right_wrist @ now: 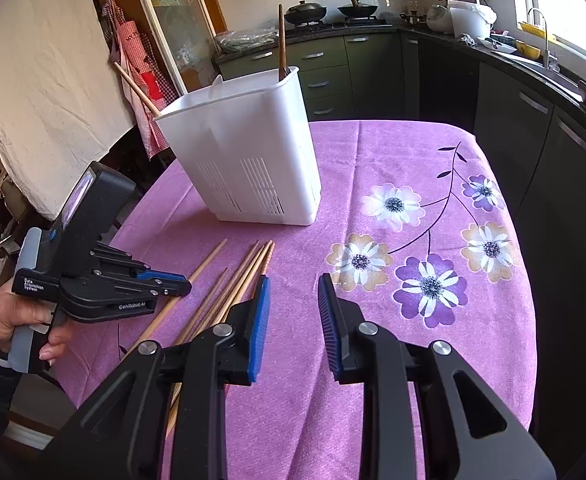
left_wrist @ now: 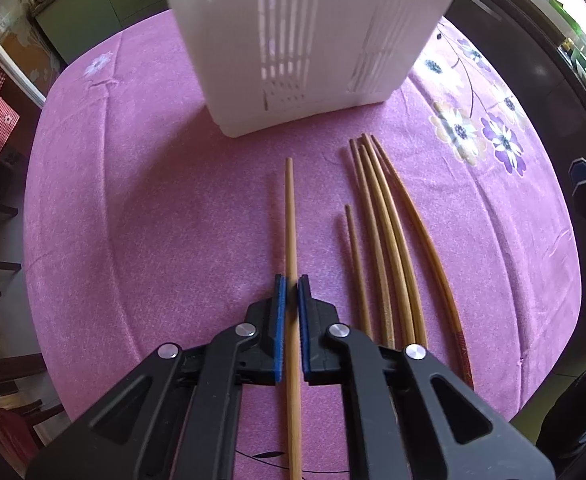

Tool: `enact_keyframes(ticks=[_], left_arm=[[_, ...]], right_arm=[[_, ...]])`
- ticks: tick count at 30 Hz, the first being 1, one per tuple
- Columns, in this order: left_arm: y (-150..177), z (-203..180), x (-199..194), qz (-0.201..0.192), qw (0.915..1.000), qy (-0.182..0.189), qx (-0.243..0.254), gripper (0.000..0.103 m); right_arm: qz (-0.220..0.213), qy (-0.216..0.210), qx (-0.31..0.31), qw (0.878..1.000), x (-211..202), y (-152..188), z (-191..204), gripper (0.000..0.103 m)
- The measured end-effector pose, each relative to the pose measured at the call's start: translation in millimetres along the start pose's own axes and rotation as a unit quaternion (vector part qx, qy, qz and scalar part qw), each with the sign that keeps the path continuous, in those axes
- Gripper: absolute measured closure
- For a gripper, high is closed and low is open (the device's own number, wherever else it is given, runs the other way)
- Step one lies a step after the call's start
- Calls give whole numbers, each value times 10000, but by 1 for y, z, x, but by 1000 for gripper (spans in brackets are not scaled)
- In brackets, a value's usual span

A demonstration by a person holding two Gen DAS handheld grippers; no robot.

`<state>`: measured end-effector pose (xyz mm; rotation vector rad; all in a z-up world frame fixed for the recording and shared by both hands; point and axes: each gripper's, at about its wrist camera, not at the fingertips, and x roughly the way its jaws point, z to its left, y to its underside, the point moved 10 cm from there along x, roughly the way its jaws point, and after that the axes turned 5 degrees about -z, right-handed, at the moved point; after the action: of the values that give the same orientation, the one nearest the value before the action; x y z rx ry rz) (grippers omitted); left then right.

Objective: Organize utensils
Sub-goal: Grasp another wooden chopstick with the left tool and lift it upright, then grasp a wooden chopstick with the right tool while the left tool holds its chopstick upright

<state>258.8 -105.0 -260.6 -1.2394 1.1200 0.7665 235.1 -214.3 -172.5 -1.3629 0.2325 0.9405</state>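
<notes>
My left gripper (left_wrist: 291, 282) is shut on a single light bamboo chopstick (left_wrist: 291, 216) that points toward the white slotted utensil holder (left_wrist: 305, 40). It also shows in the right wrist view (right_wrist: 183, 285), low over the cloth. Several more chopsticks (left_wrist: 381, 232) lie side by side on the pink tablecloth just right of it; they also show in the right wrist view (right_wrist: 245, 276). My right gripper (right_wrist: 294, 290) is open and empty above the cloth, right of the chopsticks. The holder (right_wrist: 249, 152) has two utensils standing in it: a dark wooden handle (right_wrist: 281, 40) and a light stick (right_wrist: 137, 88).
The round table has a pink cloth (right_wrist: 393, 152) with flower prints (right_wrist: 429, 284) on its right side. Dark kitchen cabinets (right_wrist: 513, 120) run behind and to the right. A white cloth (right_wrist: 41, 80) and a red apron (right_wrist: 133, 52) hang to the left.
</notes>
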Motion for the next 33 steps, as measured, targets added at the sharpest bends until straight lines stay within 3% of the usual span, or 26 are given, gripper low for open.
enact_keyframes(ticks=[14, 18, 33], left_arm=[[-3, 35, -108, -1030, 9944, 125, -204, 97], [-1, 24, -134, -1274, 9915, 140, -213, 97], [8, 18, -186, -1956, 9804, 147, -191, 97]], right_arm=[[-59, 23, -43, 10000, -4, -5, 3, 78], [-66, 10, -84, 9999, -5, -6, 7, 78], [64, 79, -198, 9998, 5, -3, 13, 75]])
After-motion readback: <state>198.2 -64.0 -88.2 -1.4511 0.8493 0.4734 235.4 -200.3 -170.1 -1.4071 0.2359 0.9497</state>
